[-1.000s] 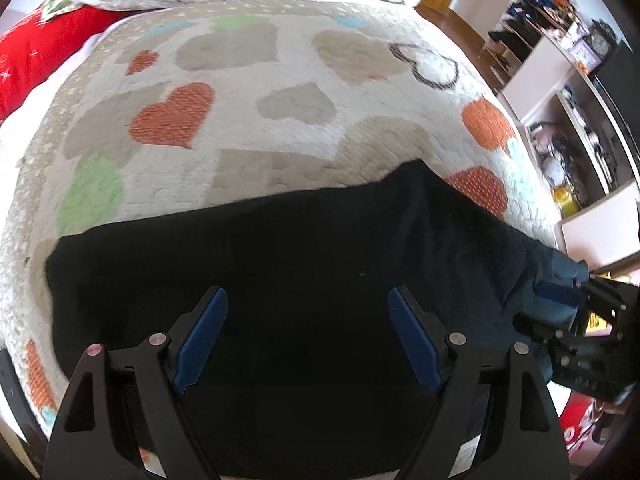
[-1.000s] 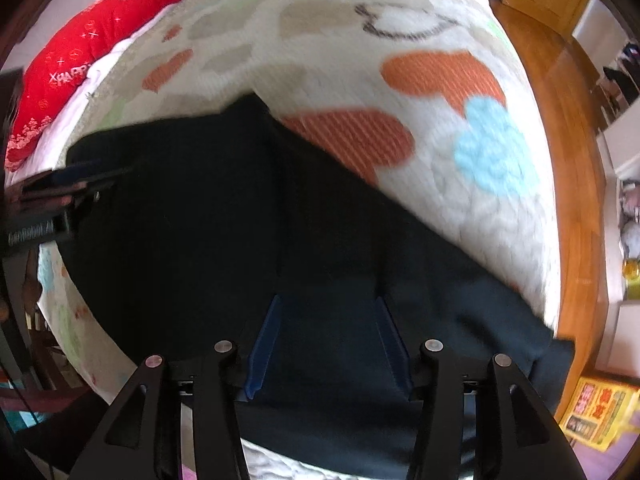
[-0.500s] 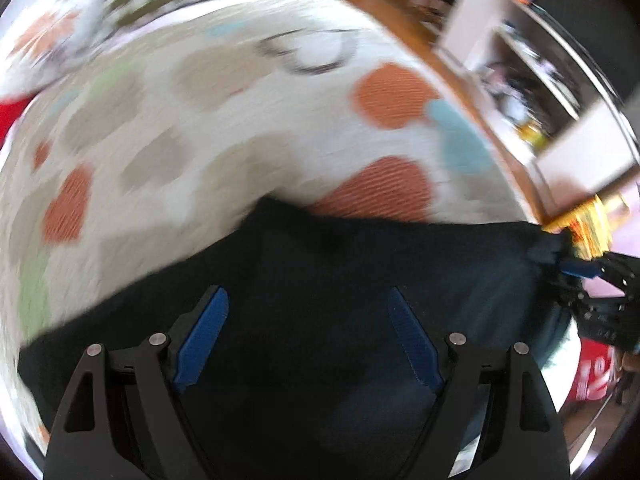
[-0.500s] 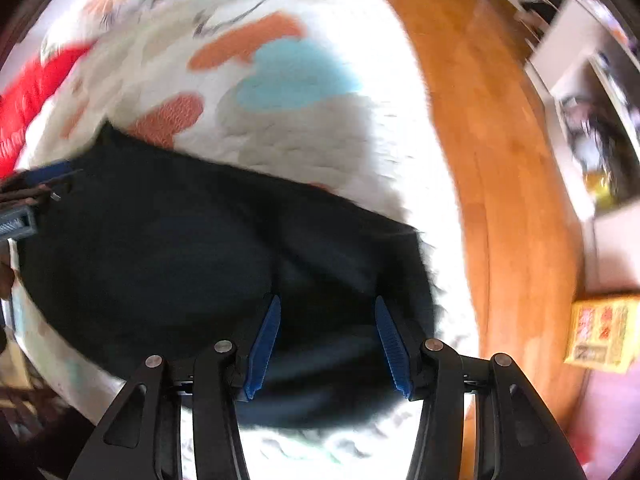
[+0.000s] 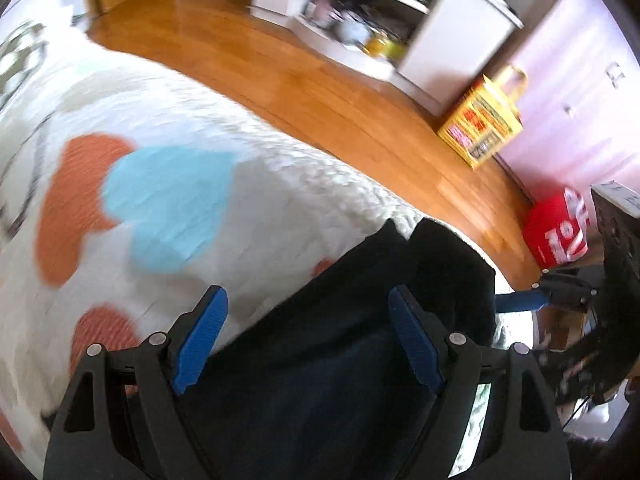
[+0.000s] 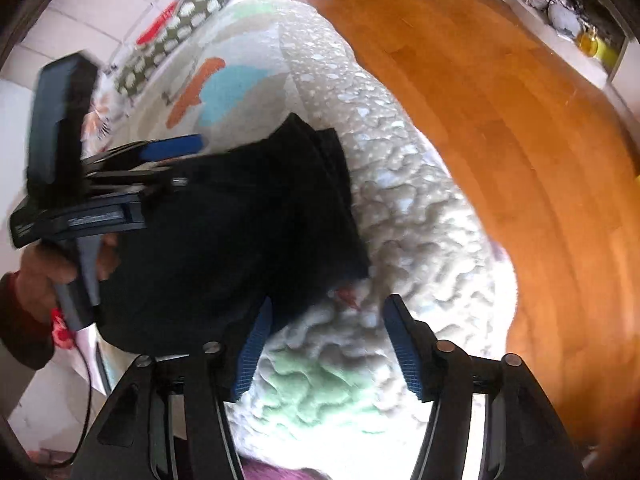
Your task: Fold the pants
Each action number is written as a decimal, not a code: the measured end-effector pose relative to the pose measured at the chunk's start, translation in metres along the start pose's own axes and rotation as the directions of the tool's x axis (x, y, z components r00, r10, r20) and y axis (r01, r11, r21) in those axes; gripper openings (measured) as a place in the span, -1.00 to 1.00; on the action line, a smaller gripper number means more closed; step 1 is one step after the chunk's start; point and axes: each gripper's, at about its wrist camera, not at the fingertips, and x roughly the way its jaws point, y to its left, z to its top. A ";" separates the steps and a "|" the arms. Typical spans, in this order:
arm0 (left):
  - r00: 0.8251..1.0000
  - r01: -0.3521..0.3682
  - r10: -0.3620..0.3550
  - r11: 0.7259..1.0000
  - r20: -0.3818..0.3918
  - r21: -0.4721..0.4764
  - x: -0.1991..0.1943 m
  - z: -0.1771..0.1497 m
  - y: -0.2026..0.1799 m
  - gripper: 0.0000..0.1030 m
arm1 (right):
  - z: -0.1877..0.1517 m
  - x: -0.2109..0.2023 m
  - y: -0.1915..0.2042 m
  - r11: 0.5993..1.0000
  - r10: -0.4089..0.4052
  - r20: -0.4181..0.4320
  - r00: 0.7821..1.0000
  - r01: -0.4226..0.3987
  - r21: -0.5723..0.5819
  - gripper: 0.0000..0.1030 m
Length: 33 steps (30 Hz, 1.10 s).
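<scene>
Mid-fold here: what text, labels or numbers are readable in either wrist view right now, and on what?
Red bag on the floor: large white characters, cut off and sideways; not readable.
Yellow bag: dense print, too blurred to read.
Left gripper body, right wrist view: a pale label strip, too blurred to read.
Black pants and quilt: no text.

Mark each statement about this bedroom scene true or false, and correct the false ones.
1. The pants are black. True.
2. The floor is carpeted. False: it is bare wood.
3. The right tongs are clamped on the pants. False: their jaws have just been opening, and only quilt shows between them.
4. A yellow bag stands on the floor. True.
5. The quilt is plain white. False: it carries orange and blue patches.
</scene>
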 end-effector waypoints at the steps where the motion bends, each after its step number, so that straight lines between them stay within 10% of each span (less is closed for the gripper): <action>1: 1.000 0.004 -0.004 1.000 -0.008 0.015 0.006 0.005 -0.002 0.60 | -0.001 0.001 -0.002 1.000 0.020 0.014 1.000 -0.020 0.013 0.23; 11: 0.998 0.045 -0.032 0.975 -0.060 0.218 0.038 0.027 -0.027 0.71 | 0.002 0.017 -0.023 0.971 0.189 0.150 0.971 -0.207 0.116 0.19; 14: 0.997 0.066 -0.053 0.967 -0.057 0.246 0.046 0.024 -0.031 0.13 | 0.007 0.025 -0.022 0.963 0.210 0.150 0.966 -0.230 0.137 -0.52; 16: 0.994 0.103 -0.091 0.965 -0.061 0.241 0.045 0.023 -0.034 -0.49 | 0.010 0.019 -0.020 0.957 0.227 0.151 0.962 -0.249 0.150 -0.57; 19: 0.993 0.114 -0.112 0.965 -0.023 0.235 0.031 0.020 -0.037 -0.66 | 0.016 0.001 -0.005 0.964 0.227 0.151 0.962 -0.244 0.103 -0.60; 27: 0.979 0.109 -0.102 0.994 0.177 -0.028 -0.082 -0.019 0.026 -0.83 | 0.025 -0.045 0.100 0.937 0.311 0.084 0.947 -0.291 -0.194 -0.61; 33: 0.975 0.035 0.030 0.959 0.222 -0.280 -0.134 -0.100 0.092 -0.61 | 0.017 0.019 0.184 0.875 0.336 -0.082 0.938 -0.343 -0.342 -0.61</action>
